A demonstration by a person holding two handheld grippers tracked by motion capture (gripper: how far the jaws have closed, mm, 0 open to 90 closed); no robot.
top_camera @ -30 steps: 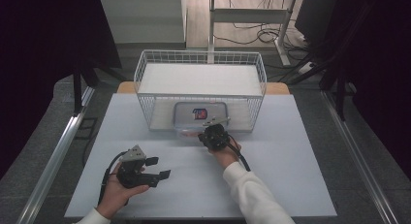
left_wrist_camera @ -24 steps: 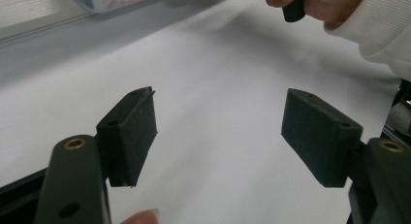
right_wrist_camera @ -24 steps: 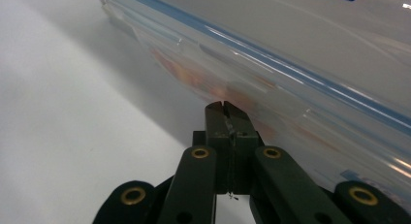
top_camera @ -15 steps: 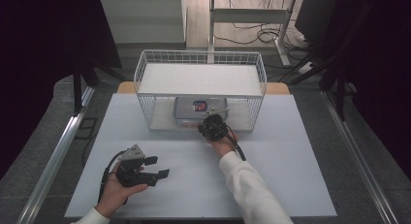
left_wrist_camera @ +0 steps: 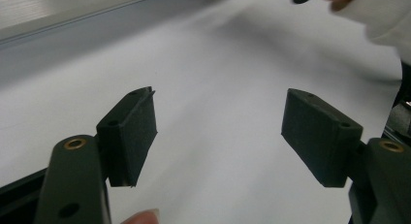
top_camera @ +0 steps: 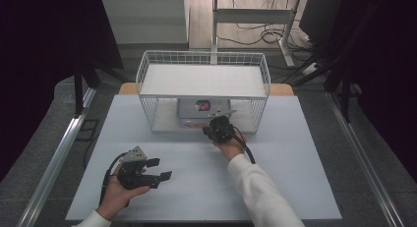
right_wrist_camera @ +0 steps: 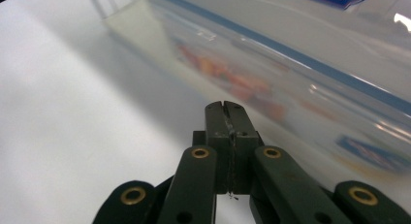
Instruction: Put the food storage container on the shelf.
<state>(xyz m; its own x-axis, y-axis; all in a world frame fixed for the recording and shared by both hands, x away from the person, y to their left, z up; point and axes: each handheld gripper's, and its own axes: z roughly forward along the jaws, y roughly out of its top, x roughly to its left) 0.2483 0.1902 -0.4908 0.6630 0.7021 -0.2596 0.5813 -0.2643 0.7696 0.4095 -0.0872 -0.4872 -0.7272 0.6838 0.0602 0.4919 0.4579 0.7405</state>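
A clear plastic container [top_camera: 201,109] with a red label and a blue-edged lid [right_wrist_camera: 291,64] lies under the top of a white wire rack [top_camera: 204,57] at the back of the table. My right gripper [top_camera: 214,125] is at the rack's open front with its shut, empty jaws [right_wrist_camera: 225,107] pointing at the container's near side. Whether they touch it I cannot tell. My left gripper [top_camera: 160,169] rests low over the white table [top_camera: 295,178] at the front left. It stands open [left_wrist_camera: 220,132] with nothing between its pads.
The wire rack spans the table's back middle. A metal rail [top_camera: 54,158] runs along the left side. The person's white sleeve [top_camera: 260,192] reaches diagonally across the middle of the table; the sleeve [left_wrist_camera: 383,20] also shows in the left gripper view.
My right gripper has moved a little away from the person toward the rack, and the container has slid farther in under it. The left gripper has stayed put.
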